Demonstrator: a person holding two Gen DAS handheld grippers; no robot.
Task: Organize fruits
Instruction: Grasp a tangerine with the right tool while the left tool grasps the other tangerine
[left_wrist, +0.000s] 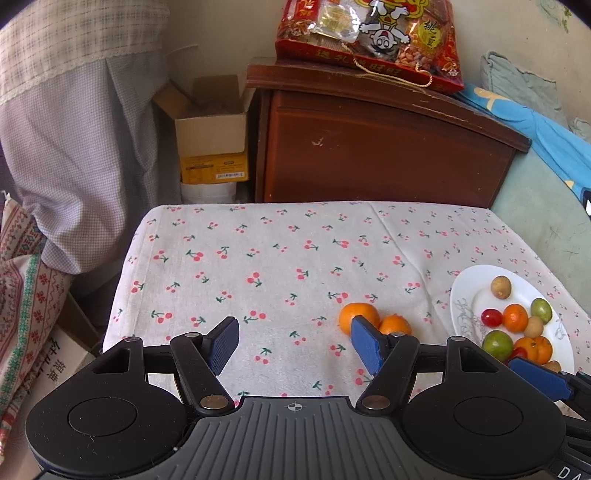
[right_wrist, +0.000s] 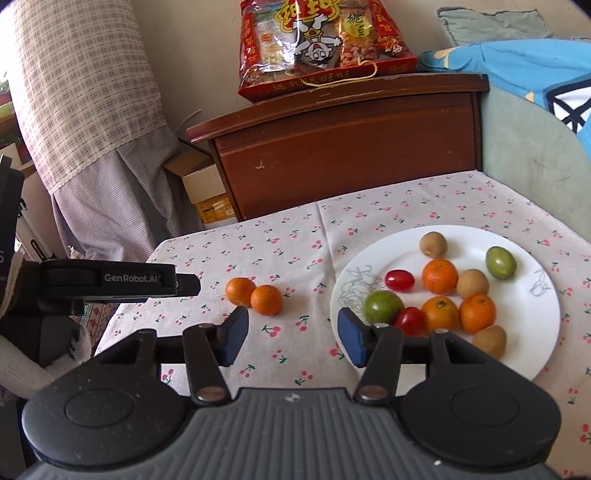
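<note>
Two oranges (right_wrist: 241, 291) (right_wrist: 266, 300) lie touching each other on the cherry-print tablecloth (right_wrist: 280, 243), left of a white plate (right_wrist: 532, 317). The plate holds several oranges (right_wrist: 439, 276), green fruits (right_wrist: 382, 306), red tomatoes (right_wrist: 399, 280) and brown fruits (right_wrist: 433, 244). My right gripper (right_wrist: 292, 335) is open and empty above the cloth, between the loose oranges and the plate. My left gripper (left_wrist: 293, 345) is open and empty; the two oranges (left_wrist: 359, 315) (left_wrist: 395, 325) sit just beyond its right finger. The plate (left_wrist: 465, 295) lies at the right in the left wrist view.
A brown wooden cabinet (right_wrist: 347, 147) with a red snack bag (right_wrist: 317, 40) on top stands behind the table. Cardboard boxes (left_wrist: 210, 129) and a draped cloth (left_wrist: 74, 147) are at the left. Bedding (right_wrist: 535, 122) lies at the right. The left gripper's body (right_wrist: 110, 282) shows at the left in the right wrist view.
</note>
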